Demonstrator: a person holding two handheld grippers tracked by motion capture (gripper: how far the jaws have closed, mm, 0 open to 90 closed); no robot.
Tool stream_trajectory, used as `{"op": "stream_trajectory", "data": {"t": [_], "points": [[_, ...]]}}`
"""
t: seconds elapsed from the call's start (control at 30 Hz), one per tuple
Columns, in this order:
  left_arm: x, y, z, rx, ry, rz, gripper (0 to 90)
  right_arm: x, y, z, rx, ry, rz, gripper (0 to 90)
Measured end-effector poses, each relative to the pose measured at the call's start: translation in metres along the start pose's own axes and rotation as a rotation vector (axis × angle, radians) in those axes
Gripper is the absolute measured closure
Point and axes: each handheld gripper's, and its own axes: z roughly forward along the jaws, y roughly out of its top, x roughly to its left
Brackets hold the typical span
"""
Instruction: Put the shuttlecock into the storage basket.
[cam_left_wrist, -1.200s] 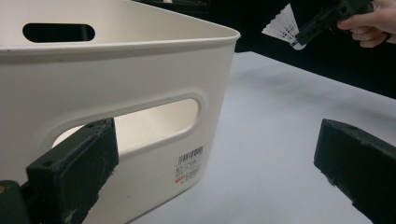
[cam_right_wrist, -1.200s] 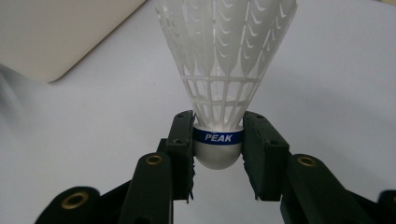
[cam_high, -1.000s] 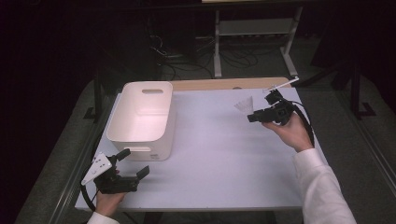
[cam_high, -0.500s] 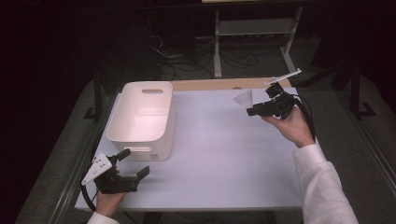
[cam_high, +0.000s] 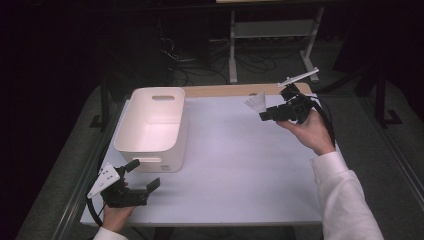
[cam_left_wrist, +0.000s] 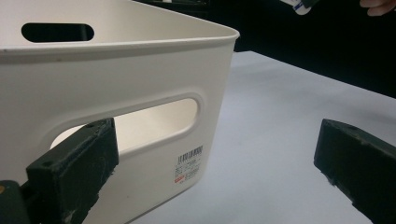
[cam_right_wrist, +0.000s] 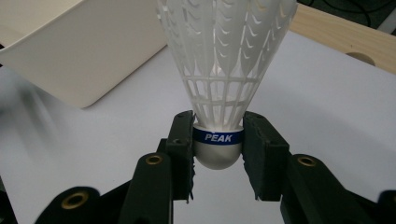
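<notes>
Shuttlecock (cam_right_wrist: 219, 93) detail comes from the right gripper view: white plastic skirt, white rounded cork, and a blue band reading "PEAK", with the right claw (cam_right_wrist: 218, 144) pinching the cork from both sides. In the high view the same shuttlecock (cam_high: 255, 102) is just a small white fan at the tip of the right claw (cam_high: 265, 116), held above the far right part of the desk (cam_high: 240, 165), skirt pointing away from the hand.

The left gripper view gives the bin's (cam_left_wrist: 116, 88) near wall close up: an oval handle slot and a small barcode label (cam_left_wrist: 188, 164). Its own 2 jaws stand wide apart with nothing between them, 1 just in front of the slot. The high view places that left claw (cam_high: 145, 175) low at the desk's near left corner, just beside the white plastic bin (cam_high: 152, 125), whose inside looks bare.

Since 1 second ago the right hand (cam_high: 307, 131) has lifted slightly and drifted toward the far edge; the left claw has stayed put.

The desk top is pale and matt, with a wooden strip (cam_high: 225, 91) along its far edge. Beyond it the room is dark, with cables on the floor and a white metal frame (cam_high: 272, 35).
</notes>
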Motion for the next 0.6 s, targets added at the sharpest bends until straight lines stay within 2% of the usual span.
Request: {"op": "stream_trajectory", "data": {"t": [0.37, 0.6], "points": [[0.0, 0.0, 0.0, -0.003, -0.003, 0.002, 0.0, 0.027, 0.019, -0.001, -0.01, 0.012, -0.07, 63.6], [0.0, 0.0, 0.0, -0.005, -0.004, 0.002, 0.0, 0.036, 0.027, 0.003, -0.005, 0.033, -0.09, 63.6]]}}
